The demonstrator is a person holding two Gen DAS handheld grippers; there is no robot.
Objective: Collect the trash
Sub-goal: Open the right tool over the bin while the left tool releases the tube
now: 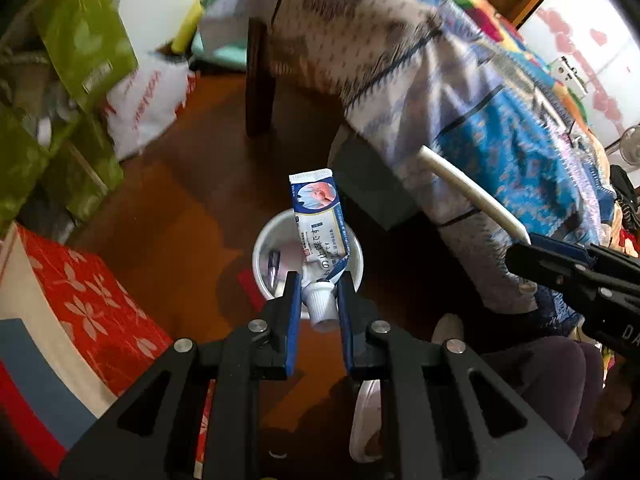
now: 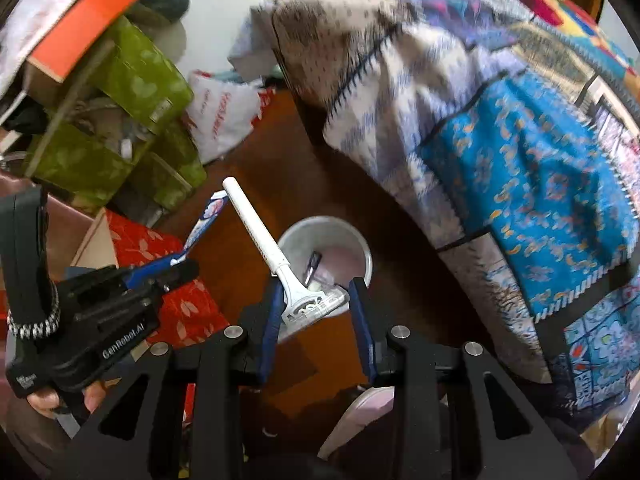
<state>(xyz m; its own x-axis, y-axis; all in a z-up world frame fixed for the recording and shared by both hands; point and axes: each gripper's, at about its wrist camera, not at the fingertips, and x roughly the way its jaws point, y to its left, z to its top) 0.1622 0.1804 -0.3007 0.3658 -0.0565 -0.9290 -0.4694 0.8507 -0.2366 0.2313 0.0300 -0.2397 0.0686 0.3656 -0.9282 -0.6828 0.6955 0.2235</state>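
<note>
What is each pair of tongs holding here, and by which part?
Left tongs grip a toothpaste tube at its capped end. Right tongs hold a white disposable razor by its head, handle pointing away.

A dark brown wooden floor (image 1: 168,216) carries the white bin (image 1: 358,260), which stands on it close to the draped patchwork quilt (image 2: 532,168). Against the far side, green patterned boxes (image 2: 132,80), a white plastic bag (image 1: 148,100) and a red flowered box (image 1: 92,296) rest on the floor.
</note>
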